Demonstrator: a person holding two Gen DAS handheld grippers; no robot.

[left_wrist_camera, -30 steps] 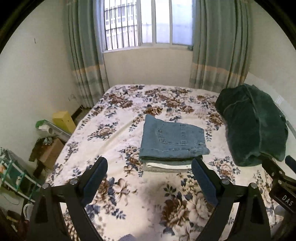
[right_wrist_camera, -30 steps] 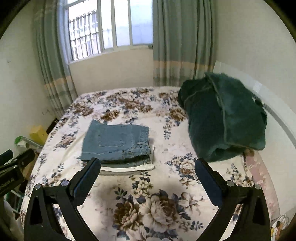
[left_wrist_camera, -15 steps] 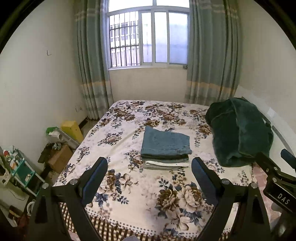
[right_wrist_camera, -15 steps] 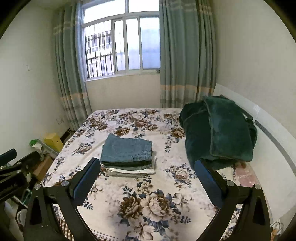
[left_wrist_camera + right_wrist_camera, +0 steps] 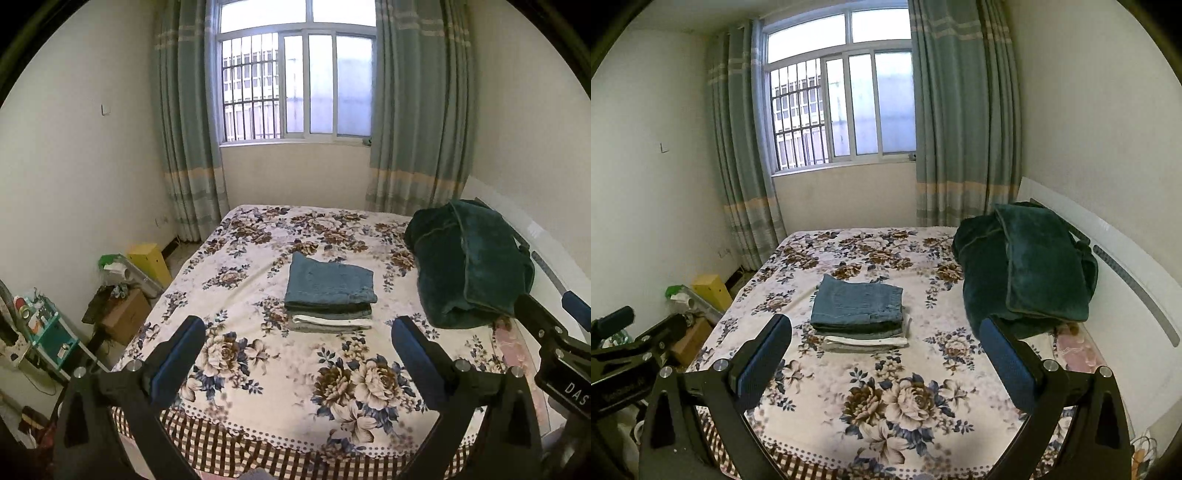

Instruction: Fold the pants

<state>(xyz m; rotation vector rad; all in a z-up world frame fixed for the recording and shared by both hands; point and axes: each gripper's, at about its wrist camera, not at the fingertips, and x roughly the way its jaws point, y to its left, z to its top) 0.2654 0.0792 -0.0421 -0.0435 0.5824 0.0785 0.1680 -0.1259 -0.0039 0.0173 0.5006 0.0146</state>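
Left gripper [image 5: 295, 332] jaws just opened wider, spread with nothing between; right gripper [image 5: 886, 328] likewise spread and unladen, above the near bed edge. White lettering "DAS" [image 5: 574, 392] on the neighbouring gripper's body. Folded blue pants [image 5: 330, 281] atop a small stack at mid-bed. Floral bedspread [image 5: 258, 373]; dark green blanket [image 5: 469, 262] by the headboard; barred window [image 5: 295, 81], striped curtains [image 5: 188, 147].

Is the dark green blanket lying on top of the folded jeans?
No, the green blanket sits apart by the headboard, and the folded jeans top their own stack on the bed.
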